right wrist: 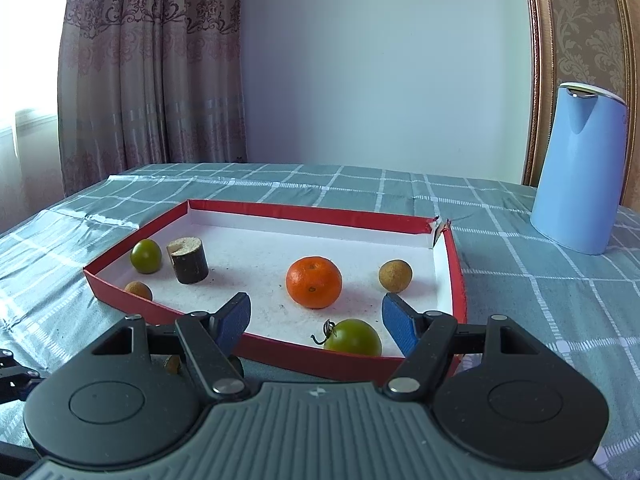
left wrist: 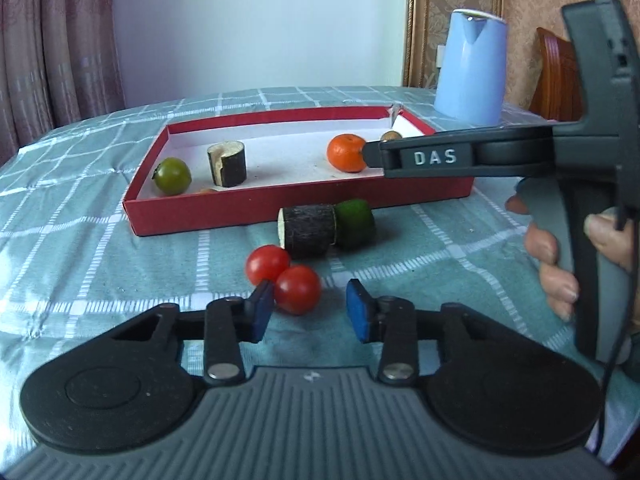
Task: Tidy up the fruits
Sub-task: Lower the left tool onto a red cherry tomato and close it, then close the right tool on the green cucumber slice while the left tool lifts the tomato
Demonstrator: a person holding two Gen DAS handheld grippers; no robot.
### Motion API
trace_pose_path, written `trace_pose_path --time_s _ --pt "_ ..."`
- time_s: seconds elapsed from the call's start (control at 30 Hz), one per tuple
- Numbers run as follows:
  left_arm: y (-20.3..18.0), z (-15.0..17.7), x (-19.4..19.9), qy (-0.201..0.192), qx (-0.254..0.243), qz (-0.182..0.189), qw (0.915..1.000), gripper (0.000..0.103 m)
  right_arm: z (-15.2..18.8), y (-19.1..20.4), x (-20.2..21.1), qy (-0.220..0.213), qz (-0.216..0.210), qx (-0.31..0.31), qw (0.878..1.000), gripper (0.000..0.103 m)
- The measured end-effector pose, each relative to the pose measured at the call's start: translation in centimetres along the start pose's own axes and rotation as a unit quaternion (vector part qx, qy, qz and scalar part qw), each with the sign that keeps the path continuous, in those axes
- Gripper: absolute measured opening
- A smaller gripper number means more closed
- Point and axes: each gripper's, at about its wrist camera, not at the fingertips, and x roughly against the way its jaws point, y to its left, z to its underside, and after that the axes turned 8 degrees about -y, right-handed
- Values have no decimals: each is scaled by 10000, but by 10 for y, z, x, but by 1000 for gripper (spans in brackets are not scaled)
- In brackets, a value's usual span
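Straddling the nearer glossy red cherry tomato [left wrist: 298, 290], the L gripper [left wrist: 310, 312] has its jaws partly open. One blue pad [left wrist: 262, 308] sits against the fruit's side. The other pad is still clear of it, so no grip yet. A second red tomato [left wrist: 267, 264] touches the first, on the side toward the shallow red cardboard box [left wrist: 256, 208]. Both lie on the cloth in front of the box's near wall. Btwn them and that wall lie a dark bark-covered wooden cylinder [left wrist: 308, 232] and a green cylinder piece [left wrist: 356, 224], end to end.

The R gripper [right wrist: 316, 320] hangs over the box's near wall w/ jaws wide and nothing btwn them.

Step in hand, I'd judge: picking the near red tomato for the box. Next move calls for closing fully w/o nudging the neighbour, then lifting over the near wall.

Only the L view shows the items outside the box, plus a hand [left wrist: 560, 264] on the R tool's handle. Only the R view shows the stemmed green tomato [right wrist: 354, 338] just inside the box's near wall. It also shows the round orange mandarin [right wrist: 314, 282] mid-box, fully clear.
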Motion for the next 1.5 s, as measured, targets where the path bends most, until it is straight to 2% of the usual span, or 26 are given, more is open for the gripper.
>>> trace_pose_path --time_s 0.13,0.23,0.4,0.57,0.67,0.83,0.9,1.13,1.17,1.2,1.3,1.37,1.5 --pt "5 -2 -5 18 29 14 10000 24 0 0 -1 20 16 4 10000 72" --pt "10 0 -3 -22 66 103 9999 23 0 0 0 10 27 6 10000 72" --pt "15 1 5 -126 -6 31 9999 23 -1 -1 2 18 -22 -20 10000 72" --pt "35 -2 10 -235 126 -185 9995 23 5 -2 23 22 -468 -106 9988 72" --pt "52 -4 7 -217 303 -325 9988 23 11 8 31 48 -660 211 9976 72" --pt "72 -6 -4 -139 491 -499 9974 23 19 34 24 231 -682 909 9933 72" --pt "78 -5 -8 -76 650 -397 9971 23 20 40 19 326 -724 1038 9914 72" --pt "77 -3 -7 -99 634 -364 9973 23 21 45 -6 836 -925 951 9876 71" --pt "77 -3 -7 -100 632 -363 9973 23 20 42 -7 858 -979 881 9876 67" --pt "77 -3 -7 -97 635 -358 9973 23 20 41 -7 864 -1023 833 9875 53" --pt "77 -3 -7 -94 635 -356 9973 23 20 43 -3 849 -1048 814 9875 39" --pt "76 -3 -7 -93 618 -366 9974 24 21 45 0 810 -1056 873 9873 33" --pt "75 -3 -7 -94 593 -380 9975 24 20 43 5 640 -993 825 9896 28"
